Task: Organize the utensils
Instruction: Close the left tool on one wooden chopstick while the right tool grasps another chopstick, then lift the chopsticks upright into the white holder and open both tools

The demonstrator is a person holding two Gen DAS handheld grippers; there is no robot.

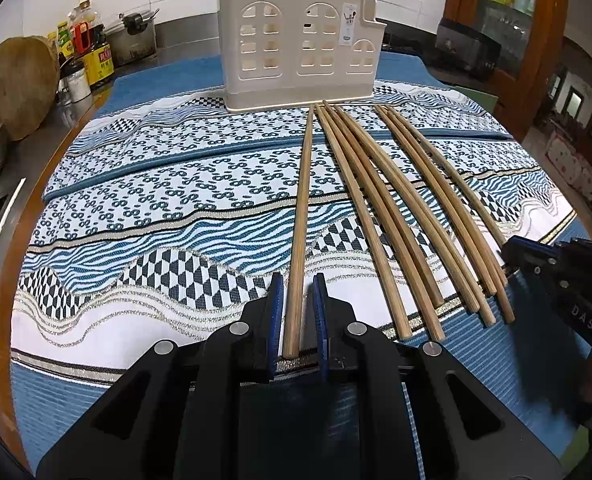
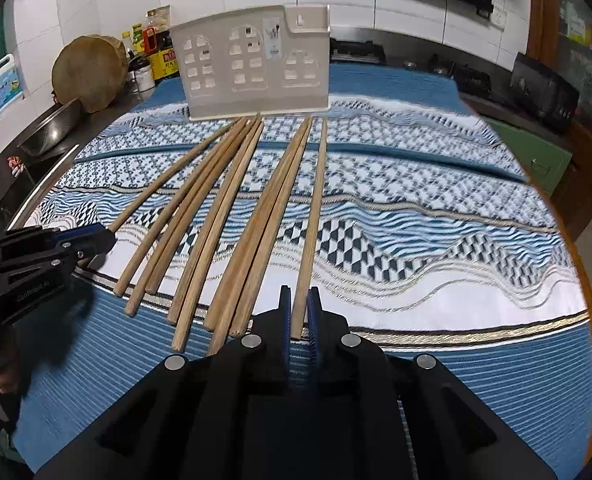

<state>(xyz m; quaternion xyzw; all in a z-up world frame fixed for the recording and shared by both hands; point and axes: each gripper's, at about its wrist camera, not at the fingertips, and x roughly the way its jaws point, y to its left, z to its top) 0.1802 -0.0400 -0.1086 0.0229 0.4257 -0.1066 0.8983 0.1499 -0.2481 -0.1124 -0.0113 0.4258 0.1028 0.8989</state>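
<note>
Several long wooden chopsticks (image 1: 380, 208) lie side by side on a patterned blue and white cloth (image 1: 167, 200), tips toward a cream plastic utensil holder (image 1: 296, 46) at the back. My left gripper (image 1: 298, 286) straddles the near end of the leftmost chopstick (image 1: 302, 216), with a gap on each side. My right gripper (image 2: 299, 300) is closed on the near end of the rightmost chopstick (image 2: 315, 204). The holder (image 2: 255, 66) and the other chopsticks (image 2: 219, 216) also show in the right wrist view. Each gripper appears in the other's view, the right (image 1: 512, 250) and the left (image 2: 105, 236).
Bottles (image 1: 85, 40), a pot (image 1: 133, 38) and a round wooden board (image 1: 13, 84) stand at the back left. A metal bowl (image 2: 51, 126) sits by the left edge. Dark appliances (image 2: 544, 92) stand at the back right.
</note>
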